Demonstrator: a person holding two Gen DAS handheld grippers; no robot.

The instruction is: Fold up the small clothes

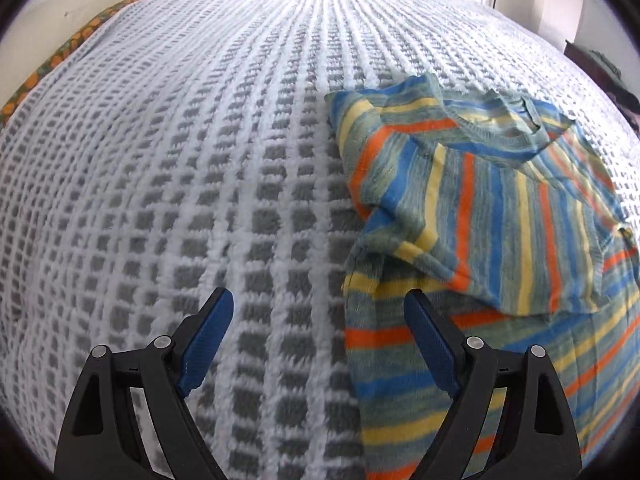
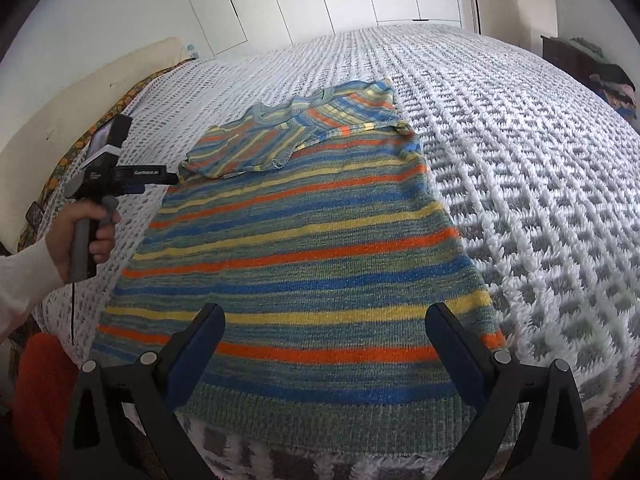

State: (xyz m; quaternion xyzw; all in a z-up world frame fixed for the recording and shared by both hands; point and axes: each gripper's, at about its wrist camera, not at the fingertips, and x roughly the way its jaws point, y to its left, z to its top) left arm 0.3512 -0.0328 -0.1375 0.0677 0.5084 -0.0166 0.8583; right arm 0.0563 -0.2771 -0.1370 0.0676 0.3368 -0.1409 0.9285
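Striped knitted sweater [image 2: 296,248] lies flat on the white-and-grey waffle bedspread [image 2: 520,168], long axis toward twelve o'clock. Left tongs [image 1: 318,304] spread, empty, at its nine-o'clock edge; right tongs [image 2: 324,320] spread, empty, over the hem, nearer.

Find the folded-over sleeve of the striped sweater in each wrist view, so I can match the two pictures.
Left wrist view: the folded sleeve lies right of centre, beyond the open left gripper.
Right wrist view: the sleeve lies upper left of centre, on the sweater's far end.
Shared landmark: the sweater's neckline.
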